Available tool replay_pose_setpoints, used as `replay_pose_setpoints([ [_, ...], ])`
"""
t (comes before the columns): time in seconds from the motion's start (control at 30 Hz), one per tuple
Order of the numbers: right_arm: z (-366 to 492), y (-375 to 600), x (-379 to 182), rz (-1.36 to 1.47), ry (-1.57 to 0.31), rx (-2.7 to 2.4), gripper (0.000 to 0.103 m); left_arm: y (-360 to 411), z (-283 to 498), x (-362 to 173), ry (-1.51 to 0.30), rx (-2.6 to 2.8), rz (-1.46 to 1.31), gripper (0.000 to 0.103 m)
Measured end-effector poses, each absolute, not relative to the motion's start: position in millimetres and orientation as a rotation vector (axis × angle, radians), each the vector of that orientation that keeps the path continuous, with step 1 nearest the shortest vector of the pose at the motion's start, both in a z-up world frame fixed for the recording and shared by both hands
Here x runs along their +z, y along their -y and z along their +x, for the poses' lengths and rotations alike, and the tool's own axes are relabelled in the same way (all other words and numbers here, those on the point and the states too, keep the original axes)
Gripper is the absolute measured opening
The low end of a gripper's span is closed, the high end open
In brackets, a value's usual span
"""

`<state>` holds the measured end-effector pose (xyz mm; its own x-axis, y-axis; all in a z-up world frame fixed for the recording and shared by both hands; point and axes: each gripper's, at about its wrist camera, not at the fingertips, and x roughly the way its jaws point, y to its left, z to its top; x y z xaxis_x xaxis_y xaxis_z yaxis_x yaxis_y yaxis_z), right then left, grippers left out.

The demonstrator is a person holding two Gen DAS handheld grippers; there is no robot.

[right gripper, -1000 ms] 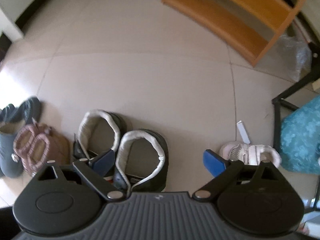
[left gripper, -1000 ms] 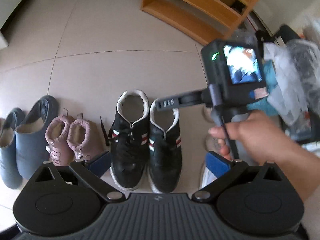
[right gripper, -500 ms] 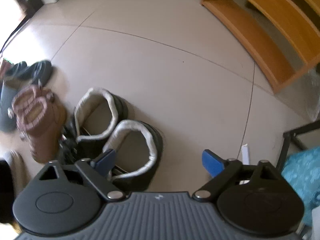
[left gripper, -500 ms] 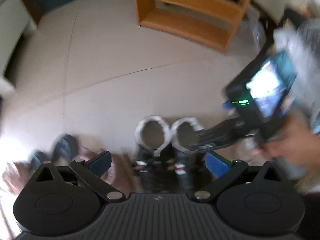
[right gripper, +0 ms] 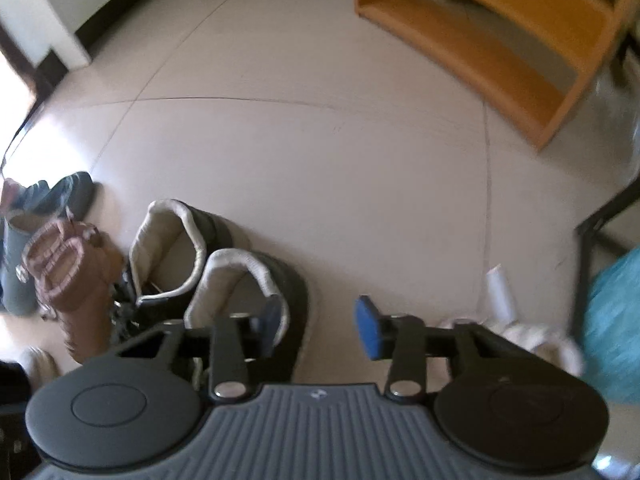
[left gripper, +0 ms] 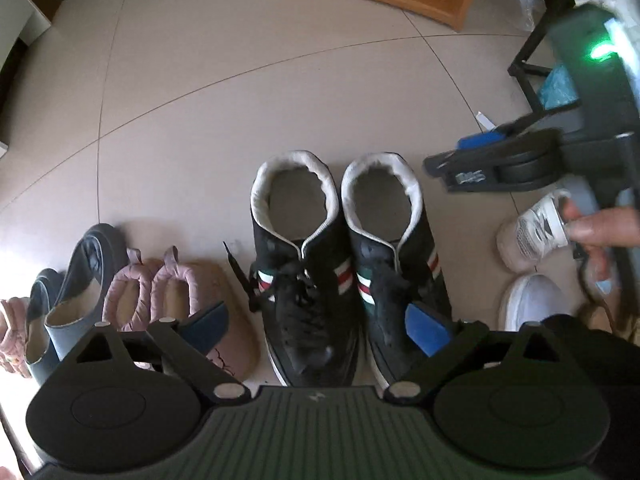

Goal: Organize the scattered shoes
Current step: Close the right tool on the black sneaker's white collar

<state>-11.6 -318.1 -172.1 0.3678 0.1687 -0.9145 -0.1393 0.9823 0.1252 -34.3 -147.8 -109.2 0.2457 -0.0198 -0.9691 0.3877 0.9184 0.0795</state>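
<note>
While my right gripper [right gripper: 320,322] has just been narrowing, nothing btwn jaws, left gripper [left gripper: 316,320] hangs wide, empty, over black shoes [left gripper: 344,264] paired mid-floor; white shoes [left gripper: 532,272] alongside unsorted, prob. next.

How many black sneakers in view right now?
2. Left black sneaker and right black sneaker stand side by side mid-floor, between the pink slippers and white shoes. More could be hidden behind the grippers.

A home entryway: tiled floor [left gripper: 280,80], a wooden shoe rack [right gripper: 500,40], and shoes [left gripper: 344,264] lined up.
</note>
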Motion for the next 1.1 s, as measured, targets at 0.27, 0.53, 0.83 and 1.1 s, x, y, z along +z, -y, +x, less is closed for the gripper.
replay_pose_setpoints([
  [0.27,-5,295,-213,-0.061,-1.194,0.193,0.047,159,-31,-94,-1.207,-0.304,0.362,0.101],
  [0.53,5,295,-239,-0.050,-1.186,0.183,0.044,164,-24,-75,-1.161,-0.311,0.291,0.103],
  [0.83,4,300,-239,-0.009,-1.109,0.238,0.017,160,-21,-71,-1.164,-0.320,0.257,0.103],
  [1.1,27,330,-210,0.076,-0.976,0.100,0.015,162,-16,-50,-1.051,-0.326,0.253,0.103],
])
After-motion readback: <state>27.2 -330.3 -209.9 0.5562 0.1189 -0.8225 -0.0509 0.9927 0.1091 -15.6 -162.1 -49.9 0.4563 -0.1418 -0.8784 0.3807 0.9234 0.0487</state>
